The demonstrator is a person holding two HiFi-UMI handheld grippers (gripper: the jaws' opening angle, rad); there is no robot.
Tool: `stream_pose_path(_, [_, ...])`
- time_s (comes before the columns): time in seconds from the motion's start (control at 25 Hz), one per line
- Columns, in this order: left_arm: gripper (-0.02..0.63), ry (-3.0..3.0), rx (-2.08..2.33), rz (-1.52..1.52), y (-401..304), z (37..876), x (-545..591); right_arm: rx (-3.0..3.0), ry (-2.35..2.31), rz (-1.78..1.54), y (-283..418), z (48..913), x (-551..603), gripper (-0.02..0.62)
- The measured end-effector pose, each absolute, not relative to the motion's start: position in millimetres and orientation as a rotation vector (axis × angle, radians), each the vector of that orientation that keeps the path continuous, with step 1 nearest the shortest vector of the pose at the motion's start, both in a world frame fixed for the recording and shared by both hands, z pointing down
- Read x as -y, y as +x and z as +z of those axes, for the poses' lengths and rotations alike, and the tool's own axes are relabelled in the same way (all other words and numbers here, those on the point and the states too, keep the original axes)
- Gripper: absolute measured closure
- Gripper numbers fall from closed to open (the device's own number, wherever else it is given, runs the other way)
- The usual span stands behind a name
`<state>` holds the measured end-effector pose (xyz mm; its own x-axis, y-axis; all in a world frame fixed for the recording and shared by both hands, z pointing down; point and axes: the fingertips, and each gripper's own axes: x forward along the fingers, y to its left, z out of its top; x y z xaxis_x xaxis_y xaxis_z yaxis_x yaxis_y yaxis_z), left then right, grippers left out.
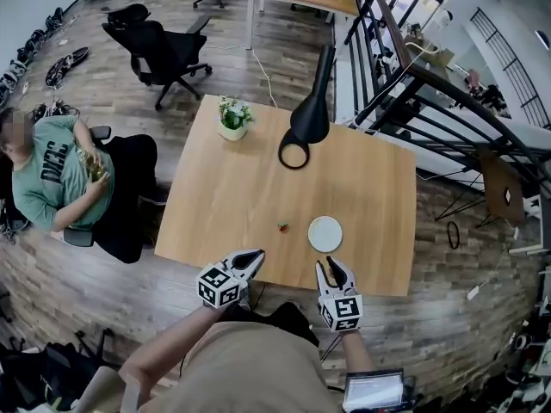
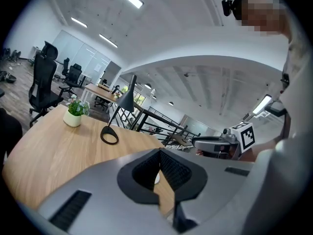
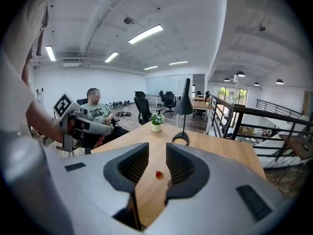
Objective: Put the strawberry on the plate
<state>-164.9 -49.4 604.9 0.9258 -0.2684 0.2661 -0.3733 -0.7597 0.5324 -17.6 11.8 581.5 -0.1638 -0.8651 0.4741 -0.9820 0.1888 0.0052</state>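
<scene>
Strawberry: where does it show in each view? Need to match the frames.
Head view: strawberry on the table, just left of the white plate.
Left gripper view: not in it.
Right gripper view: strawberry at lower centre, on the table ahead, seen through the gap of the right tool.
Shared landmark: black lamp, on the table in all three views.

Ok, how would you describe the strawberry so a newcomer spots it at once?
Find the wooden table in the room's middle, then the white plate near the edge closest to the camera wearer. Just left of the plate, not touching it, lies the strawberry: the only small red thing on the table, far smaller than the plate.
</scene>
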Motion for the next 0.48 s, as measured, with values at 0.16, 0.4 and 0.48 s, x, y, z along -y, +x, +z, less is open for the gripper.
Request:
stream_pose_path(0.16, [0.603,2.478,0.517,0.235,-156.4,604.7,67.1,2.142,1.634,0.404,-19.2,597.8,14.8,0.502])
stream_pose_path(0.4, [0.603,2.455,0.660,0.255,-140.4,603.0,84.6,2.183,1.421,0.407,-17.6,648.1,47.4,0.502])
stream_pose_path(0.48, [0.603,2.430,0.714,0.250,-136.2,602.1,86.2,2.179,1.338,0.419,-16.4,670.6,51.8,0.502])
